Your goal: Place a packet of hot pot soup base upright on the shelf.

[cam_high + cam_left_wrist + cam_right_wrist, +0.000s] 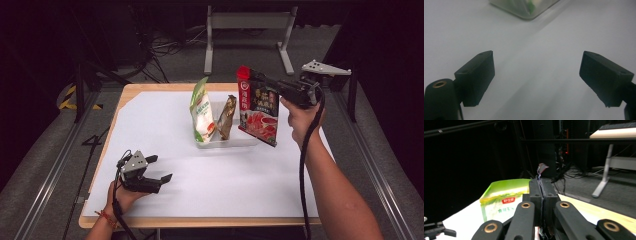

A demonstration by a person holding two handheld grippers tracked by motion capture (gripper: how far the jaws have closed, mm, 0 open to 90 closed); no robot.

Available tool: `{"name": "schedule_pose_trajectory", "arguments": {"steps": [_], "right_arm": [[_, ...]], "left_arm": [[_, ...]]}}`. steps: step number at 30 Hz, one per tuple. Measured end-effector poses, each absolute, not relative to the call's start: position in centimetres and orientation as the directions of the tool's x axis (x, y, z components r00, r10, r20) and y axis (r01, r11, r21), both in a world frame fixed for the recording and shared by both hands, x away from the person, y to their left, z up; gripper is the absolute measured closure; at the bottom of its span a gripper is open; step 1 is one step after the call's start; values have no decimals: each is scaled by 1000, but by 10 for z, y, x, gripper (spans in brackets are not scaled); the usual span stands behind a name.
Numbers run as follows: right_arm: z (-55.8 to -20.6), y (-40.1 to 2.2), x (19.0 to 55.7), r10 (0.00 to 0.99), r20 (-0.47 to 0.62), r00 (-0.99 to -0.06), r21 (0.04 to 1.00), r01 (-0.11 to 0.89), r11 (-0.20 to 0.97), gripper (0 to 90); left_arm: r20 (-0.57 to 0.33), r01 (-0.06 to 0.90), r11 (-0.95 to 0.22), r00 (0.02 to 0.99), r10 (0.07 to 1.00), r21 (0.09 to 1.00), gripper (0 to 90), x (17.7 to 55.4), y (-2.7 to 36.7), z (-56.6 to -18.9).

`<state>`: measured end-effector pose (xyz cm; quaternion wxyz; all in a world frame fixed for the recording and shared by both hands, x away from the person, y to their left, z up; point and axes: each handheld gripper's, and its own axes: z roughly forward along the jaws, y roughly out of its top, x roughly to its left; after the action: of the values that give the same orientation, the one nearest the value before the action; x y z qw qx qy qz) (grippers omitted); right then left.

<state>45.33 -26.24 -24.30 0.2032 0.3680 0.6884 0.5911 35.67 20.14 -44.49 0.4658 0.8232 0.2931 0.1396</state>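
Fingers on the right gripper (254,75) are squeezed flat together on the top edge of a red sauce pouch (258,107), and in the right gripper view you can see the two black pads (536,192) pinched tight with just a sliver of the pouch's torn-looking red corner (542,167) poking out past them. That right hand (299,116) is up off the worktop (165,192), forearm coming in from the bottom right at a slant, wrist cocked so the gripper points roughly level toward the left of the high view, cable hanging down along the arm. So the pouch dangles in the air, hanging down from its top seam, just to the right of a clear tray (220,141) and not resting on anything as far as I can tell. Inside that tray stand a green and white bag (201,112) and a brownish packet (225,117), both leaning a bit, touching or nearly touching each other. The green bag also shows up close behind the right fingers in the right gripper view (504,200). Over at the near left, the left hand (120,197) sits low at the worktop's front edge, gripper (161,170) pointing to the right and a bit away from the person, fingers (477,75) spread wide with nothing between them, only bare white surface, well apart from the tray whose corner (524,10) peeks in at the top of the left gripper view.
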Motion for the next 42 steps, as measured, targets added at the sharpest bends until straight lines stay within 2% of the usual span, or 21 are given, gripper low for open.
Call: {"name": "schedule_pose_trajectory", "arguments": {"steps": [3, 16, 26, 38, 42], "right_arm": [[-246, -255, 459, 759, 141, -635, 963, 267, 45, 890], [-262, -241, 487, 783, 183, -594, 963, 268, -22, 888], [-281, -237, 502, 755, 231, -614, 963, 254, -87, 886], [-300, -241, 496, 735, 204, -647, 972, 223, -73, 881], [-306, -241, 493, 731, 148, -667, 978, 211, -5, 879]], "left_arm": [[-43, 351, -394, 791, 611, 849, 137, 357, 201, -445], [-31, 339, -408, 799, 600, 848, 136, 357, 197, -444], [-29, 335, -407, 802, 597, 850, 137, 358, 198, -444], [-25, 337, -415, 800, 599, 845, 137, 358, 197, -444], [-18, 335, -423, 801, 598, 842, 137, 357, 197, -444]]}}
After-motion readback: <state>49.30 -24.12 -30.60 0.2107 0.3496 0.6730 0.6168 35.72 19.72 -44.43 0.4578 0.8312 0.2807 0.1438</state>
